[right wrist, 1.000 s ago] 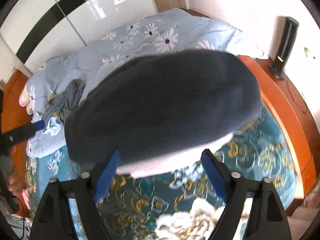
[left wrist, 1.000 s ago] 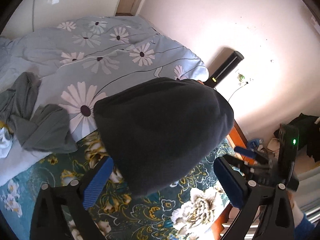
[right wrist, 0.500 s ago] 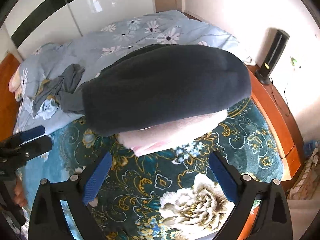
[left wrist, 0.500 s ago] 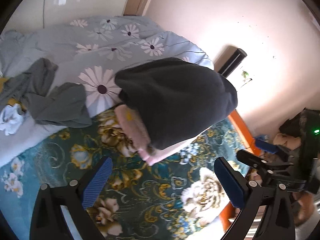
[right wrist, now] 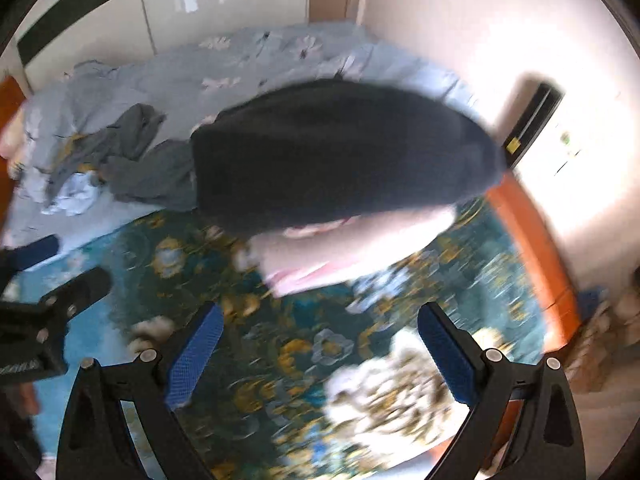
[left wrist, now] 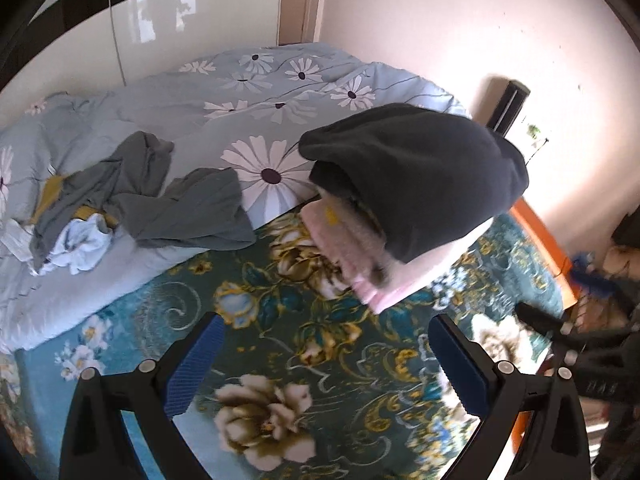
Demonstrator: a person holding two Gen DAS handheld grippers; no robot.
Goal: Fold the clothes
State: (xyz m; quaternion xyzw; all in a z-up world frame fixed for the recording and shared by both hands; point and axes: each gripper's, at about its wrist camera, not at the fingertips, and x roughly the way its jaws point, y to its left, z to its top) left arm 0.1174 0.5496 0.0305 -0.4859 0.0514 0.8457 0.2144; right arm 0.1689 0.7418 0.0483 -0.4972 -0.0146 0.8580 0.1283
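A folded dark grey garment lies on top of a stack of folded pink clothes on the teal flowered bedspread. My left gripper is open, back from the stack, nothing between its fingers. My right gripper is also open and empty, with the stack well ahead of it; its view is blurred by motion. Each gripper shows at the edge of the other's view: the right gripper at right, the left gripper at left. A crumpled grey-green garment and a light blue cloth lie unfolded at left.
A pale blue daisy-print duvet is bunched across the back of the bed. An orange wooden bed frame runs along the right, with a black upright device against the pink wall. White wardrobe doors stand behind.
Both grippers have pulled back from the stack, which now looks smaller and farther away. The pink clothes under the dark garment have come into view. Both stay open.
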